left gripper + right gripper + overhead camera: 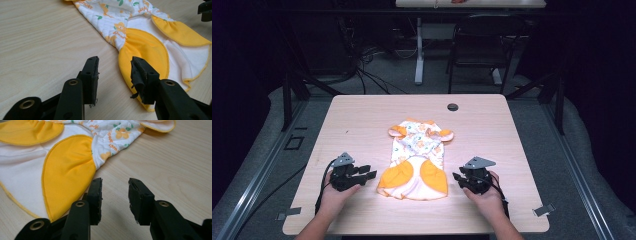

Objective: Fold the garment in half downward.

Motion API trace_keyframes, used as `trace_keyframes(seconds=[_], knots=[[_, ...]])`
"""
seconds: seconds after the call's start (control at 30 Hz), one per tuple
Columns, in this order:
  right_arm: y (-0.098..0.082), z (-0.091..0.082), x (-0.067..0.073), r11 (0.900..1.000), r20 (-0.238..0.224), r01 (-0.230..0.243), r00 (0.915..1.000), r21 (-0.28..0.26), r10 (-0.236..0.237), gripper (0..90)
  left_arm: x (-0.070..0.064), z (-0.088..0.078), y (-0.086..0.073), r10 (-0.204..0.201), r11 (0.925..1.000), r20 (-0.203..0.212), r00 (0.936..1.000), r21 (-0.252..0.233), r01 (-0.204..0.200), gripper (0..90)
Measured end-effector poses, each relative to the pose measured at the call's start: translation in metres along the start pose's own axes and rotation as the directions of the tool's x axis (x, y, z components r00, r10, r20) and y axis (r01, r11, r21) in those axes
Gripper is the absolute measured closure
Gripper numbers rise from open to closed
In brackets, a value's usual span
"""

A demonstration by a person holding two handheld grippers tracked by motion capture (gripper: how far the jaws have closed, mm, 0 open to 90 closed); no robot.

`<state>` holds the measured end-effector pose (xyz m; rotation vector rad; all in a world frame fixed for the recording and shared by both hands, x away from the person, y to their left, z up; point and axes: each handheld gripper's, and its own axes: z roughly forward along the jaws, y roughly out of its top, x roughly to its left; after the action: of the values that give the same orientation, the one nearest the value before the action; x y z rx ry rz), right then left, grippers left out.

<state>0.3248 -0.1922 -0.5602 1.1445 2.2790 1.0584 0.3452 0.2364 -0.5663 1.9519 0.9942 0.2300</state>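
Quilted white cotton printed with orange bears and green leaves, ending in two bright yellow gathered panels, makes up the small garment [417, 159] that is lying flat on the wooden table [362, 120], between the two grippers. The left gripper [368, 171] is resting just beside the yellow hem, its jaws standing wide with nothing between them; in the left gripper view one jaw is sitting over the edge of the yellow panel [146, 53] and the other over bare wood. The right gripper [457, 177] is mirroring it, jaws likewise wide and empty, with the other yellow panel [67, 173] lying just outside one jaw.

The step in hand looks like taking hold of the bottom corners. To do it well, each gripper is probably best slid low so one jaw is passing under the hem, and both should be pinching evenly so that the cloth is lifting without bunching.

Orange lettering is running through the print, but it is too small and creased to read. No brand tag is visible.
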Motion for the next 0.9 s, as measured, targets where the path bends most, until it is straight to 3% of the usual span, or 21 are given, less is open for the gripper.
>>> trace_keyframes(seconds=[0.13,0.4,0.6,0.77,0.9], knots=[[0.001,0.003,0.002,1.000,-0.022,-0.007,0.9997,-0.003,0.007,66.6,-0.003,0.003,0.003,0.006,1.0000,0.016,0.9998,0.004,-0.007,64.3],[0.005,0.008,0.005,0.999,-0.043,0.033,0.9985,0.003,-0.033,69.7,-0.015,0.017,0.014,0.039,0.9992,0.035,0.9986,0.008,-0.040,73.0],[0.012,0.010,0.008,0.999,-0.059,0.047,0.9971,-0.021,-0.048,71.7,-0.021,0.027,0.025,0.109,0.9935,0.031,0.9935,0.029,-0.110,79.6],[0.023,0.016,0.011,1.000,-0.123,0.010,0.9923,-0.010,-0.011,84.7,-0.026,0.041,0.033,0.152,0.9865,0.035,0.9878,0.055,-0.154,89.6],[0.029,0.030,0.019,0.999,-0.142,0.045,0.9889,0.014,-0.043,87.8,-0.028,0.051,0.034,0.136,0.9891,0.039,0.9899,0.052,-0.138,89.9]])
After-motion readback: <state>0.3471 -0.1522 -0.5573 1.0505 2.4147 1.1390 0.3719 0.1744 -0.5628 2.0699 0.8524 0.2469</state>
